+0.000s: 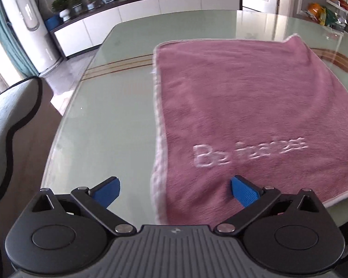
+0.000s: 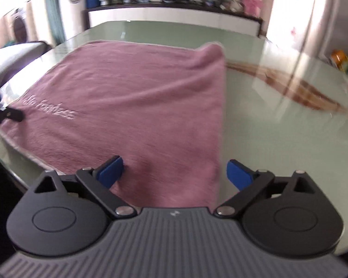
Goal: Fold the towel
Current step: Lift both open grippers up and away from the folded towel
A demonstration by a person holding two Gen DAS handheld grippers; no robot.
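A pink towel (image 1: 243, 106) with white lettering lies spread flat on the green glass table (image 1: 109, 115). My left gripper (image 1: 175, 193) is open and empty, its blue pads straddling the towel's near left corner from above. In the right wrist view the same towel (image 2: 132, 102) lies flat, its far right corner slightly curled up. My right gripper (image 2: 175, 173) is open and empty, its blue pads straddling the towel's near right corner. The tip of the left gripper (image 2: 7, 114) shows at the left edge of that view.
The table's near edge curves just below both grippers. A chair back (image 1: 9, 120) stands to the left of the table. A long white cabinet (image 1: 139, 16) with plants and frames runs along the far wall. Shelves with packets (image 1: 329, 7) stand at the far right.
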